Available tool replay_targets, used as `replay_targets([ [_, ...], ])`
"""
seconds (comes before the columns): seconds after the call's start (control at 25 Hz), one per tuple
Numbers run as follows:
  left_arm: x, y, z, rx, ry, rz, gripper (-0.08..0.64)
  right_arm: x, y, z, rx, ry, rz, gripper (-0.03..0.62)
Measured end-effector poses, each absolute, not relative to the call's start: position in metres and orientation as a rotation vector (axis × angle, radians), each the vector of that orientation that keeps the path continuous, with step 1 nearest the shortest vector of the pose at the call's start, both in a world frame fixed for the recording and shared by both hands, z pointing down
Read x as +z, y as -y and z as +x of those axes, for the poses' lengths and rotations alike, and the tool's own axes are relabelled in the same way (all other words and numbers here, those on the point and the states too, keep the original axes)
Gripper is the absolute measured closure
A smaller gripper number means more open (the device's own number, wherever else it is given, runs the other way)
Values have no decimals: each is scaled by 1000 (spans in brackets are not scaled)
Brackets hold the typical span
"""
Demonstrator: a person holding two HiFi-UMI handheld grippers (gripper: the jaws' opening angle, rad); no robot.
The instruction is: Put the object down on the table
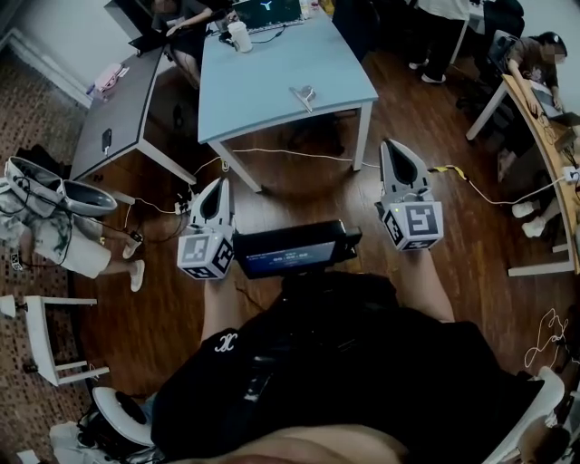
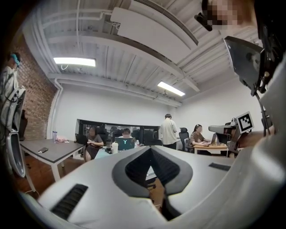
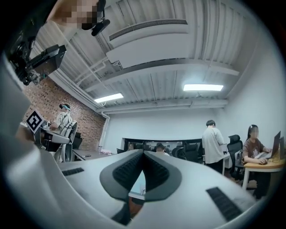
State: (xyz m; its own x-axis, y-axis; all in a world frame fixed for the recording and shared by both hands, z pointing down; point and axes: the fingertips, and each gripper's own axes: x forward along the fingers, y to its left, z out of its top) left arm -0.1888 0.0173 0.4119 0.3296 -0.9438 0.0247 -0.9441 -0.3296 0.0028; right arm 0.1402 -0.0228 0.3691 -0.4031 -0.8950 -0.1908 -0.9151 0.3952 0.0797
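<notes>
**Dark-shirted person [image 1: 344, 362] holds both jaws shut; object [image 1: 304, 93] lies on the blue counter**

Wooden floor [image 1: 299, 181] spreads under everything, crossed by a pale cable [image 1: 272, 151]. On it stands a light-blue counter [image 1: 272, 82], with a grey counter [image 1: 118, 118] just beside it at the left. The left gripper [image 1: 216, 184] and right gripper [image 1: 391, 145] hang over the floor, short of the blue counter. In each gripper view the jaws are pressed together with nothing between them. An open laptop [image 1: 267, 11] sits at the blue counter's far end. A white cup [image 1: 240, 36] stands upright beside it; what it holds cannot be told. The small pale object rests near the counter's closer right corner, well apart from both grippers. A dark phone [image 1: 106, 139] lies on the grey counter.
</notes>
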Motion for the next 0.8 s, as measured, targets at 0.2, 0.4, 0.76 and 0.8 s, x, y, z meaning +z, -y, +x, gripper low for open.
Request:
replay_targets([
  [0.2, 402, -27, -153, 53, 1784, 2585, 561, 361, 15, 164, 262, -2531, -1641, 617],
  [0.4, 400, -34, -143, 50, 1818, 2553, 561, 362, 11, 177, 252, -2555, -1612, 617],
  [0.76, 400, -41, -138, 58, 1855, 2527, 561, 363, 8, 197, 249, -2557, -1615, 617],
  [0.8, 400, -43, -134, 65, 1846, 2530, 561, 362, 7, 200, 249, -2555, -1615, 617],
])
